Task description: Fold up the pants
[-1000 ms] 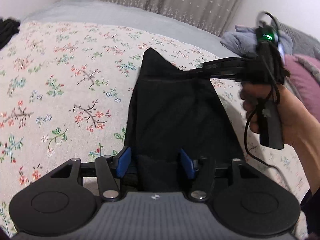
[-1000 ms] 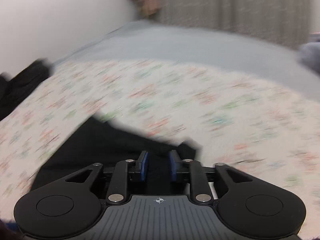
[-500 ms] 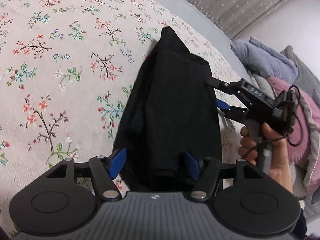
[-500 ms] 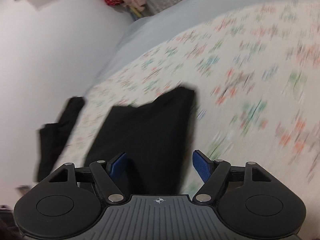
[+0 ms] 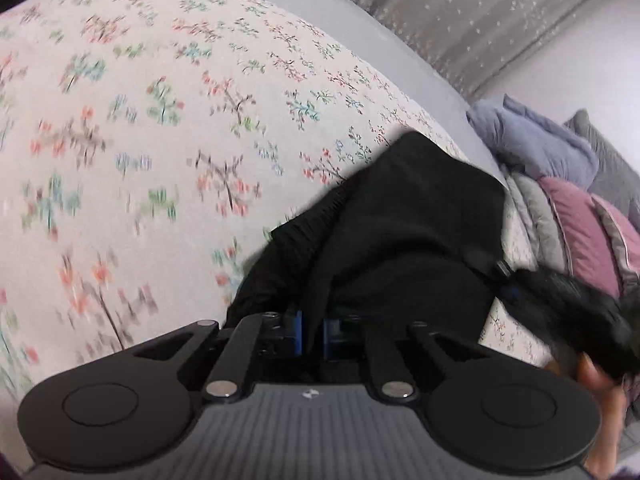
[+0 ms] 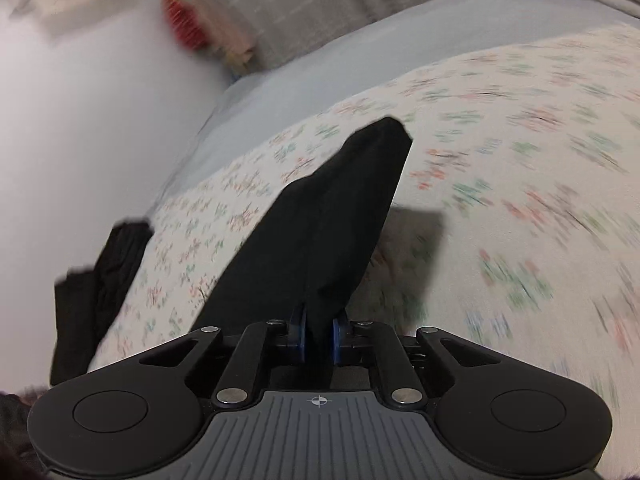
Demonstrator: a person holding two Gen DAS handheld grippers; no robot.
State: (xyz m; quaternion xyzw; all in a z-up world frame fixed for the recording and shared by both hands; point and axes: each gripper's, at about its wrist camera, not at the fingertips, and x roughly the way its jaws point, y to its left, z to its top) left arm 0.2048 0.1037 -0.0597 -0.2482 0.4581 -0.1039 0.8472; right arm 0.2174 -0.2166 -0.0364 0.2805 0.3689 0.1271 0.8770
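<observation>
The black pants (image 5: 400, 232) are folded into a narrow bundle and lifted off the floral bedspread (image 5: 140, 140). My left gripper (image 5: 312, 334) is shut on the near edge of the pants. In the right wrist view my right gripper (image 6: 319, 334) is shut on the other near edge of the pants (image 6: 332, 216), which hang up and away, casting a shadow on the bedspread (image 6: 520, 200). The right gripper also shows blurred in the left wrist view (image 5: 508, 280), at the right side of the pants.
Another black garment (image 6: 100, 276) lies at the left edge of the bed. Pillows and blankets (image 5: 560, 184) are piled at the right. A grey sheet (image 6: 320, 72), a curtain and a white wall lie beyond the bedspread.
Half a second ago both grippers were open around the flat pants. Now both have shut on the near edge, and the pants are bunched and raised off the bed.
</observation>
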